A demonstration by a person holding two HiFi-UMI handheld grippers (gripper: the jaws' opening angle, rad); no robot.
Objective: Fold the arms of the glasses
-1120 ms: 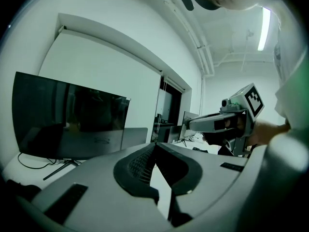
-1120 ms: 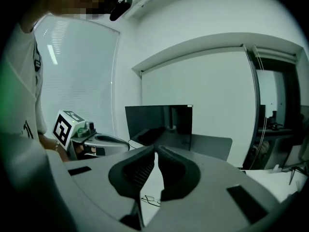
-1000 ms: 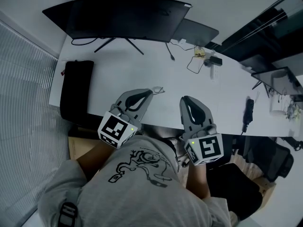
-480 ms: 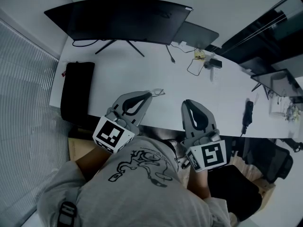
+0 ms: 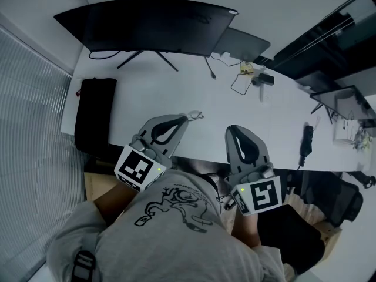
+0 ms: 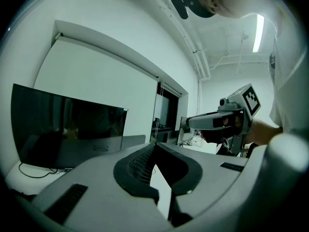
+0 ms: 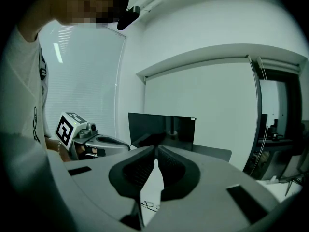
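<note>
White table [image 5: 153,93] carries one curved black monitor [image 5: 147,25], one black case [image 5: 94,113] at its left edge, and one pair of glasses [image 5: 195,114]. Two grippers hang over the near edge. The left gripper [image 5: 183,118] has its jaws pressed together on nothing, and the glasses lie on the table just beyond its tip. The right gripper [image 5: 233,128] is likewise closed and empty, and sits well apart from the glasses. Only the head view and the right gripper view catch the glasses, which show small on the table through the slit under the right gripper's jaws. The left gripper view shows the right gripper side-on.
</note>
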